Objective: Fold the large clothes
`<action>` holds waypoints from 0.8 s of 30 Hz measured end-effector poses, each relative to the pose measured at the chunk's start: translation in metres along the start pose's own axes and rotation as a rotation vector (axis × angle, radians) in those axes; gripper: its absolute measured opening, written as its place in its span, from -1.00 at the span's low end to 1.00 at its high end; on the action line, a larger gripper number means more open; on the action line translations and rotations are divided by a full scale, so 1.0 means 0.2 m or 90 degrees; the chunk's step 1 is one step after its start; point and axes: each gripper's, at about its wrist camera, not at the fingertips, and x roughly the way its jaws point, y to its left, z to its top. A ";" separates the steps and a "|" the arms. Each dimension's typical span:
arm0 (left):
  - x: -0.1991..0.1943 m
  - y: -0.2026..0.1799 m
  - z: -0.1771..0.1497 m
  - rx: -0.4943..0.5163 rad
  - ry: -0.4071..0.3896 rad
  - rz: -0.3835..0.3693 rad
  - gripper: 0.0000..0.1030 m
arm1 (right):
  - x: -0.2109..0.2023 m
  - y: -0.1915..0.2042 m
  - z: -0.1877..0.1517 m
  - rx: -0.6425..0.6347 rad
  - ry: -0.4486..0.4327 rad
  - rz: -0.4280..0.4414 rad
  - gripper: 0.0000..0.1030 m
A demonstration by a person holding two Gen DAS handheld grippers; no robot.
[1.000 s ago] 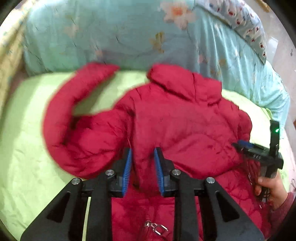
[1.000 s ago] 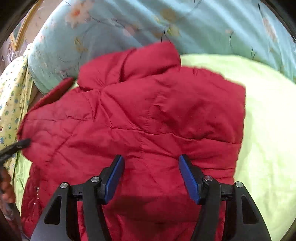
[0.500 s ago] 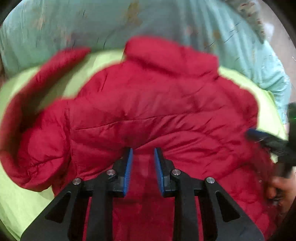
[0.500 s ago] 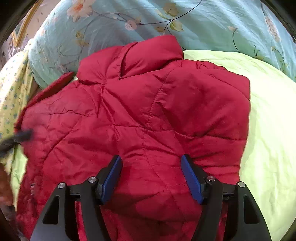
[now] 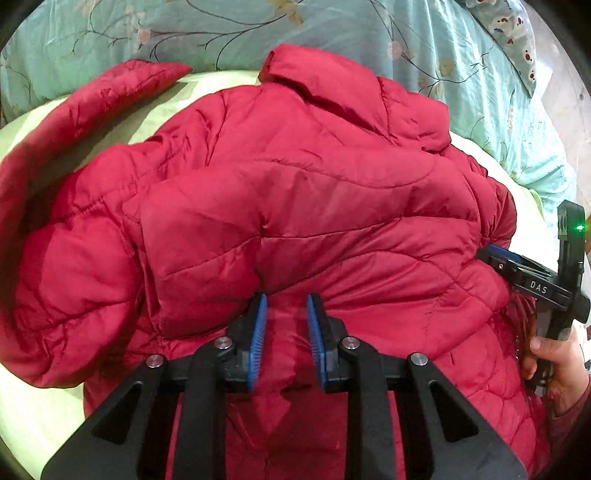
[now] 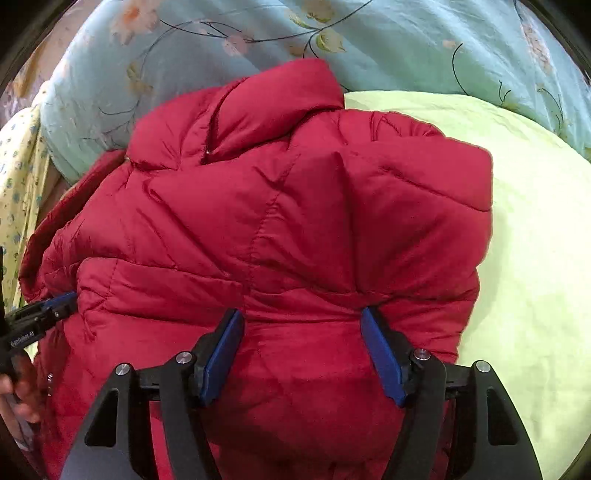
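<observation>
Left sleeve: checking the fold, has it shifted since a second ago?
Yes. The sleeve swung leftward and outward, away from the collar, across the green sheet.

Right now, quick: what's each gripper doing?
Left gripper: closed, pinching a fold of the red jacket.
Right gripper: open wide, jacket bulging between its jaws, not clamped.

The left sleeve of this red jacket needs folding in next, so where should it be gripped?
Probably at the sleeve's cuff end near the floral quilt, coming from above: that end lies flat and free on the green sheet, clear of the puffy jacket body.
</observation>
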 end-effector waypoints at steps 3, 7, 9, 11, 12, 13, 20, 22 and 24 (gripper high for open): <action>0.00 -0.01 0.00 0.000 0.002 0.012 -0.58 | 0.00 0.01 0.00 -0.005 0.002 -0.002 0.36; -0.06 -0.02 -0.01 0.012 -0.003 0.014 -0.58 | -0.05 0.00 0.00 0.015 -0.005 0.012 0.36; -0.12 0.00 -0.04 0.007 -0.006 0.007 -0.58 | -0.11 -0.01 -0.01 0.037 -0.011 0.035 0.36; -0.18 0.01 -0.05 0.000 -0.013 0.016 -0.57 | -0.16 -0.01 -0.02 0.048 -0.015 0.049 0.36; -0.21 0.02 -0.06 -0.001 -0.017 0.021 -0.57 | -0.18 -0.01 -0.03 0.050 -0.018 0.055 0.36; -0.24 0.03 -0.07 -0.002 -0.023 0.028 -0.56 | -0.21 0.00 -0.04 0.053 -0.021 0.062 0.37; -0.44 0.13 -0.06 -0.017 -0.058 0.052 -0.51 | -0.37 0.05 -0.12 0.059 -0.037 0.111 0.39; -0.48 0.15 -0.04 -0.011 -0.066 0.067 -0.47 | -0.41 0.07 -0.15 0.063 -0.032 0.130 0.39; -0.52 0.18 -0.01 -0.005 -0.073 0.085 -0.44 | -0.43 0.09 -0.17 0.063 -0.024 0.144 0.39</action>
